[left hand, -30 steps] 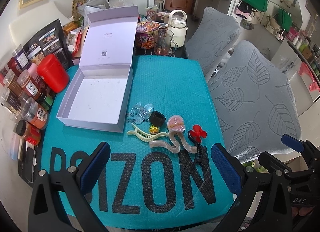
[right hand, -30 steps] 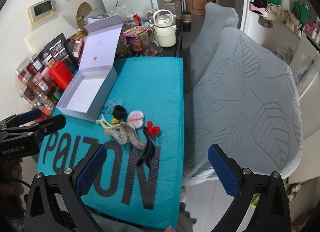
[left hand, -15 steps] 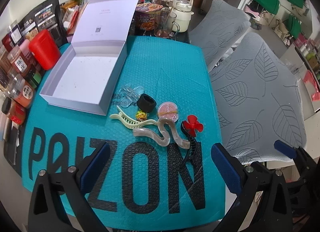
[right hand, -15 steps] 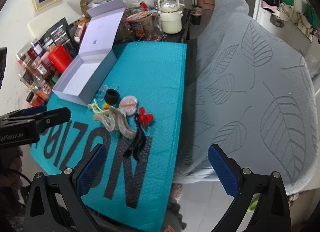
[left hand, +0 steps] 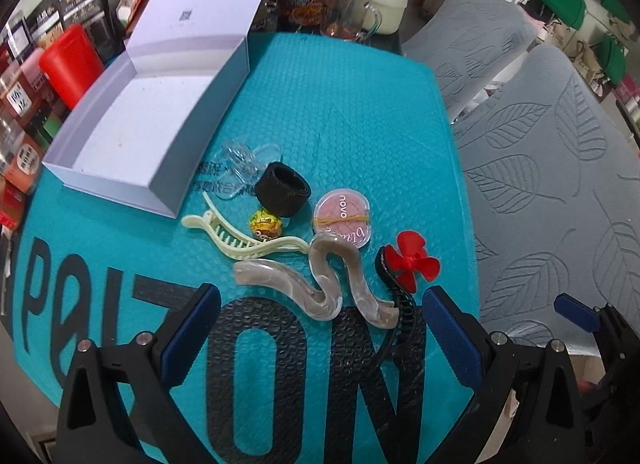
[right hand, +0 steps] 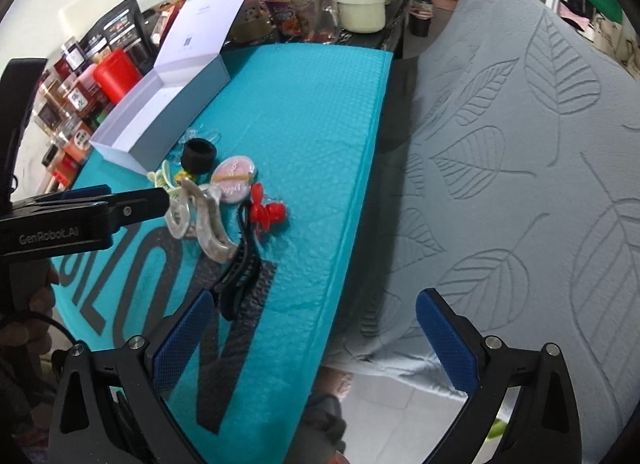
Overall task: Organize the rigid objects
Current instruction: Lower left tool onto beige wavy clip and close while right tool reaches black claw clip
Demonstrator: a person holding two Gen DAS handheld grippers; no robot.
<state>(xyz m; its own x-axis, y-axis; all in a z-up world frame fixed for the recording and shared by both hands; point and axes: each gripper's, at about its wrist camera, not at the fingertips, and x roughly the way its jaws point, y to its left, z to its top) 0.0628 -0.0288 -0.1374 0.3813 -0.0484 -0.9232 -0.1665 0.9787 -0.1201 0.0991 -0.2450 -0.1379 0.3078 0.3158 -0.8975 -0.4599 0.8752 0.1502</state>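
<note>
Plainly, the bench (left hand: pixel 360 111) is covered by a teal padded mat, probably so that hard things are kept from sliding. At its far left corner a white box (left hand: pixel 120 119) is left with its lid propped back, presumably to receive the clutter. Just beside the box the small things are bunched together: a wavy marbled hair clip (left hand: pixel 316 284), a cream comb clip (left hand: pixel 240 236), a black clip (left hand: pixel 404 304) topped with a red flower (left hand: pixel 414 262), a black ring (left hand: pixel 282 191), a pink compact (left hand: pixel 343 217). Nothing is held: the left hand-held gripper (left hand: pixel 320 336) is spread wide over the wavy clip, and the right hand-held gripper (right hand: pixel 316 344) is equally wide, hanging at the bench edge.
</note>
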